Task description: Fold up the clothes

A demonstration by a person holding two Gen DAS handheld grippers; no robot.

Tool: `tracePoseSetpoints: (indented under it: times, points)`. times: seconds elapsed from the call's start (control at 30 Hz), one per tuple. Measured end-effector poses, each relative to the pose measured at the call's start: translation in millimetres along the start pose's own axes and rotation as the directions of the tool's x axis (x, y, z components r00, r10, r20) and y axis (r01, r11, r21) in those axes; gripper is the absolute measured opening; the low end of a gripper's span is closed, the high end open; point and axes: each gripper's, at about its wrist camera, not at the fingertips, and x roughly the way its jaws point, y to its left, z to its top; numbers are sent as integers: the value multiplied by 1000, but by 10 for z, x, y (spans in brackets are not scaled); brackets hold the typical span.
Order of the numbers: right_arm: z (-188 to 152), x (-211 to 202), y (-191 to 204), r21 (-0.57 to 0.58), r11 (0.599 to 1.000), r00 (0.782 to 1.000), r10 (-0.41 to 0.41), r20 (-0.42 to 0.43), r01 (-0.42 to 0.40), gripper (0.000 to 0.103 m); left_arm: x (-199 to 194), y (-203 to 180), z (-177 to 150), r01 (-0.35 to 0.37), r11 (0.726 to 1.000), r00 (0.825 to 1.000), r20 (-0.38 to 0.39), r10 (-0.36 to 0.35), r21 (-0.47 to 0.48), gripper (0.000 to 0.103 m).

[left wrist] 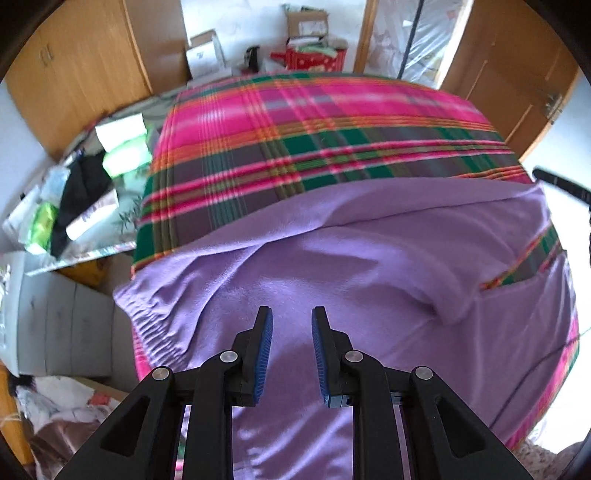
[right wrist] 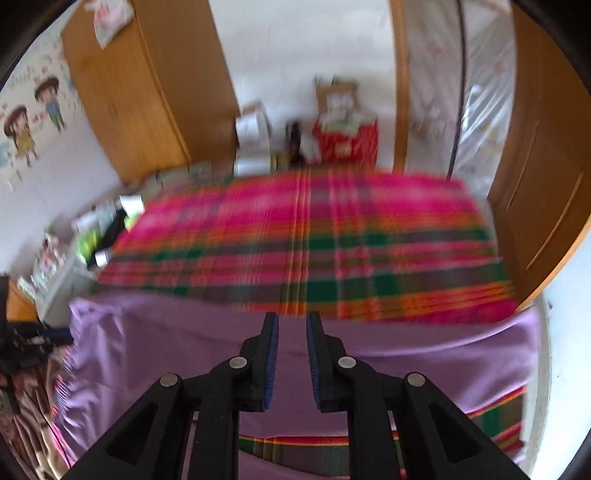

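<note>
left wrist: purple garment (left wrist: 369, 266) waistband | right wrist: blurred, seemingly wall stickers (right wrist: 33, 118)

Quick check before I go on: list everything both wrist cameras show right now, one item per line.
purple garment: one, lilac, spread over the near end of the bed, gathered waistband at its left edge
plaid blanket: one, pink, green and orange, covers the bed
wooden wardrobe: one, tan, far left
wooden door: one, tan, right side
red bag: one, red, beyond the bed's far end
cardboard boxes: a few, brown and white, far wall
cartoon wall stickers: two figures, left wall
bedside clutter: several packets, white, green and black, left of the bed
left gripper: black, blue pads, open above the garment
right gripper: black, blue pads, open, holding nothing
</note>
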Motion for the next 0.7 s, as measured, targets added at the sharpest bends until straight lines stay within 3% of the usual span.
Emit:
tracePoseSetpoints:
  times: [0.07,0.33,0.5,0.7]
  points:
    - [-74,315,65,-15,1000,998,12,-62,-13,15,158,63,46,-6,1000,1000,-14,6,-22,23]
    - [-395,822,99,-92,995,990,-57,-129,46,15,534,317,260,51,990,999,-1,-52,-131,22]
    - [-463,905,230,-175,979,990,-123,-70,110,15,636,399,363,98,981,995,49,-91,-169,22]
    - [-328,945,211,-141,981,990,-137,-29,132,15,701,504,454,130,968,988,113,-108,-213,22]
